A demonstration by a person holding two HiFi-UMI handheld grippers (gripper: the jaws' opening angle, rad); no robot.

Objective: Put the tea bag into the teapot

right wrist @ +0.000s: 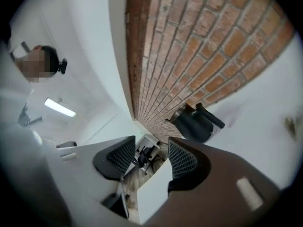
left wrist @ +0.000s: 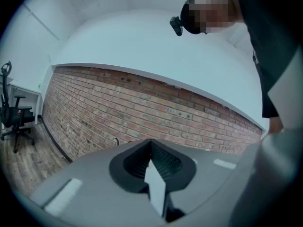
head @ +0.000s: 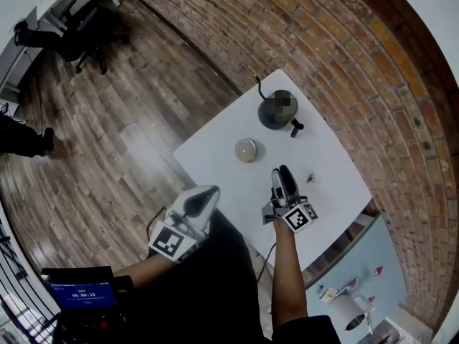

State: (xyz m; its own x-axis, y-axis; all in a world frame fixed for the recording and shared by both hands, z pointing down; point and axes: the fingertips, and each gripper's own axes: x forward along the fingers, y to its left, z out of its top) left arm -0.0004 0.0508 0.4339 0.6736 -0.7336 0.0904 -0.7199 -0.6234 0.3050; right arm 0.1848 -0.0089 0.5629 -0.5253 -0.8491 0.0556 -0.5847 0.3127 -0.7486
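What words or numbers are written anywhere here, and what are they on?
"00:00:13": on the blue screen at the bottom left of the head view. It is small, so this is my best reading.
The smaller line above it on that screen is too blurred to read.
Left marker cube and right marker cube: black-and-white square patterns only, no letters or numbers.
Both gripper views: no text.

My right tongs (head: pixel 281 174) hover over the white bench (head: pixel 330 156), with the dark teapot (head: pixel 276 113) and a round grey disc (head: pixel 246 150) beyond. My left tongs (head: pixel 206 194) hang at its near edge.
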